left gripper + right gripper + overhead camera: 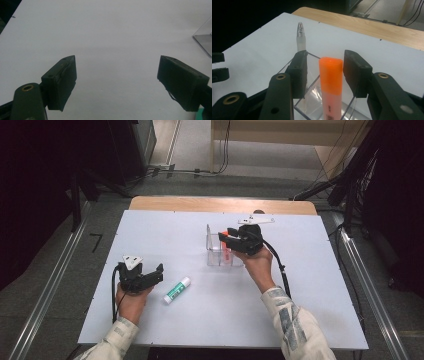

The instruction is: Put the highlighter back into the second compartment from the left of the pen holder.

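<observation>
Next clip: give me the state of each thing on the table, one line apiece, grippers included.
Orange highlighter: upright in the holder, capped, between the open jaws, pads apart from it.
Pen: upright in the holder.
Clear holder: upright on the table.
Glue stick: lying flat, capped.
Left gripper: open, nothing between its jaws.
Right gripper: open.

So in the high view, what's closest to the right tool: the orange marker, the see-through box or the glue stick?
1. Orange marker: right at the right tool, standing in the box.
2. See-through box: around the marker, just below the tool.
3. Glue stick: farthest, lying near the left tool.
</observation>
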### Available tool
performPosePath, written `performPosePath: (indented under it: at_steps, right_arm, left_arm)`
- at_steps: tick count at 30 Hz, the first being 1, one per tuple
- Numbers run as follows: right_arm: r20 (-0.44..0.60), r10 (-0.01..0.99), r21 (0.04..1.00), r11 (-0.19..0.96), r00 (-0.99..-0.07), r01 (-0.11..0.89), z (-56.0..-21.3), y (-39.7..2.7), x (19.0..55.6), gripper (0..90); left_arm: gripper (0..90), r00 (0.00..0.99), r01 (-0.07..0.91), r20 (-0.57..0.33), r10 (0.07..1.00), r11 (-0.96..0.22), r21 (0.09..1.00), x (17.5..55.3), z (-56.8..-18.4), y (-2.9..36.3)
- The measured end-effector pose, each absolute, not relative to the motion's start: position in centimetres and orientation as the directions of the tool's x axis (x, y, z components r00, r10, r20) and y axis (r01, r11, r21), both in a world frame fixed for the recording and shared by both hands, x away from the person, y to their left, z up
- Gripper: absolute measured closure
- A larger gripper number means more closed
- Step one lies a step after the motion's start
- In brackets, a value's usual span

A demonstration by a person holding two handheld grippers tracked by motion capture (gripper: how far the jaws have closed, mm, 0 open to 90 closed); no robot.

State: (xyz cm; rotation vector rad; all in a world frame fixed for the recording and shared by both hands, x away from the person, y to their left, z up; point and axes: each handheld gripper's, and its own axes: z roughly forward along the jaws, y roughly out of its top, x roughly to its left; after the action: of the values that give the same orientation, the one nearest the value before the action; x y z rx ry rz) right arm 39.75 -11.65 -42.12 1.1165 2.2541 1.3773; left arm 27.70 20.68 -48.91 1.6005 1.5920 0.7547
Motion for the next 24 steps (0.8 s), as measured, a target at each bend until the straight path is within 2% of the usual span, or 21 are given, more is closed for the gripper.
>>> performPosePath:
  at_steps: [3,13,24]
  right_arm:
    - [0.154,0.731,0.849,0.247,-0.665,0.468,-42.1,-11.8,39.7,51.1]
    - [0.152,0.732,0.856,0.238,-0.664,0.458,-41.9,-13.5,38.6,40.2]
    - [0.12,0.745,0.87,0.24,-0.657,0.431,-42.1,-16.0,36.7,34.3]
  left_arm:
    - [15.9,0.054,0.556,-0.095,0.994,0.049,0.83,27.7,-48.9,20.7]
    - [15.9,0.056,0.558,-0.09,0.994,0.044,0.828,27.7,-48.9,20.6]
    - [15.9,0.056,0.561,-0.082,0.995,0.036,0.827,27.7,-49.0,20.4]
